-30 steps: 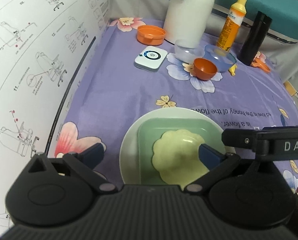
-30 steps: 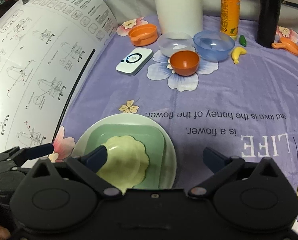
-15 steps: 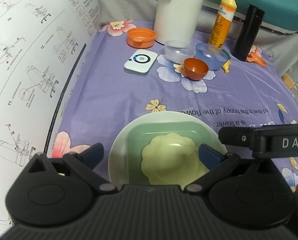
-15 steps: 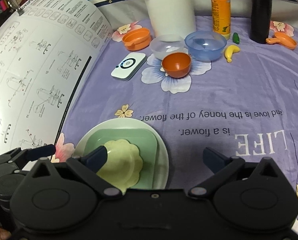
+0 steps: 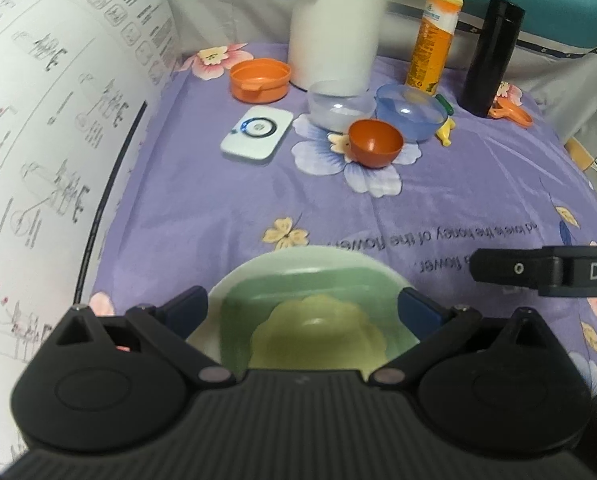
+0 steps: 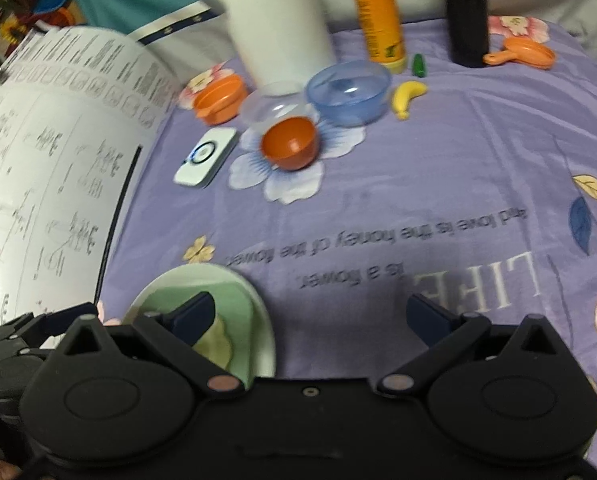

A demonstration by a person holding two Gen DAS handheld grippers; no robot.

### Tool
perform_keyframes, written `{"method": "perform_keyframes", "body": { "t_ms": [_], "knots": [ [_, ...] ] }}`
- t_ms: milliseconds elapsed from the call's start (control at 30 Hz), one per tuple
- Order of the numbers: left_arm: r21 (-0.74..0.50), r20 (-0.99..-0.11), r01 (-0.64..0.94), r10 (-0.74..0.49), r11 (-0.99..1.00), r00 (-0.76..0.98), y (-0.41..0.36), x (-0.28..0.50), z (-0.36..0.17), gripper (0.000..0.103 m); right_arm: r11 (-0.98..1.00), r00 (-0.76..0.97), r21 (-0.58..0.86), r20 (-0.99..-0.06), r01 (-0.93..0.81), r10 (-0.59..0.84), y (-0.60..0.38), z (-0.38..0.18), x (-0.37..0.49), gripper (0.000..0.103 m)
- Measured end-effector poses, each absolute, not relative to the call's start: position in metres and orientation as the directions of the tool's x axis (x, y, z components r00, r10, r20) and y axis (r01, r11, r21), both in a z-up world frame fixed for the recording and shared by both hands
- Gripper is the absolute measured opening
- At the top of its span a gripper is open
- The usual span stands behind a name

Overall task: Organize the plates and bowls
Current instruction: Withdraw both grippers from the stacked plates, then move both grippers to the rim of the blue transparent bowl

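A stack of plates lies at the near edge of the purple cloth: a round white plate (image 5: 238, 280), a square green plate (image 5: 290, 292) on it, and a pale yellow scalloped plate (image 5: 318, 328) on top. The stack also shows in the right wrist view (image 6: 234, 300). My left gripper (image 5: 304, 310) is open above the stack. My right gripper (image 6: 310, 314) is open and empty, to the right of the stack. Far off stand an orange bowl (image 5: 374, 142), a clear bowl (image 5: 338, 106), a blue bowl (image 5: 410, 112) and an orange dish (image 5: 260, 80).
A large printed instruction sheet (image 5: 38, 140) curves up along the left. A white device (image 5: 256, 132), a white jug (image 5: 334, 20), an orange bottle (image 5: 434, 28), a black flask (image 5: 490, 56), a toy banana (image 6: 408, 96) and an orange scoop (image 6: 522, 54) stand at the back.
Both grippers have pulled back and up from the stack, which now sits lower in both views. The right gripper has turned slightly rightward. The plates have not moved.
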State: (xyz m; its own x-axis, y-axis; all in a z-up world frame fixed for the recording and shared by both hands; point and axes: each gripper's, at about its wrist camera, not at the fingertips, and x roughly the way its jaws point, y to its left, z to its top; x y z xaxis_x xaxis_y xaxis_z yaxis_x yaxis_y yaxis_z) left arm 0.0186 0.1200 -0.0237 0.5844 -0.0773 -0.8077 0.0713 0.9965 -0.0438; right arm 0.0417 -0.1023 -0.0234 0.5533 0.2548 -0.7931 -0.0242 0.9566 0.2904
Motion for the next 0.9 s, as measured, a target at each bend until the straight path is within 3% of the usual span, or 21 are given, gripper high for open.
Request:
{"method": "perform_keyframes", "body": {
  "t_ms": [500, 900],
  "knots": [
    [0.025, -0.793, 0.159, -0.078, 0.987, 0.605, 0.073, 0.083, -0.020, 0.103, 0.937, 0.591, 0.326, -0.783, 0.124, 0.194, -0.176, -0.028, 0.079, 0.103],
    [-0.007, -0.755, 0.156, -0.107, 0.988, 0.647, 0.053, 0.170, -0.009, 0.103, 0.930, 0.634, 0.329, -0.757, 0.162, 0.158, -0.200, -0.019, 0.163, 0.103]
  ]
}}
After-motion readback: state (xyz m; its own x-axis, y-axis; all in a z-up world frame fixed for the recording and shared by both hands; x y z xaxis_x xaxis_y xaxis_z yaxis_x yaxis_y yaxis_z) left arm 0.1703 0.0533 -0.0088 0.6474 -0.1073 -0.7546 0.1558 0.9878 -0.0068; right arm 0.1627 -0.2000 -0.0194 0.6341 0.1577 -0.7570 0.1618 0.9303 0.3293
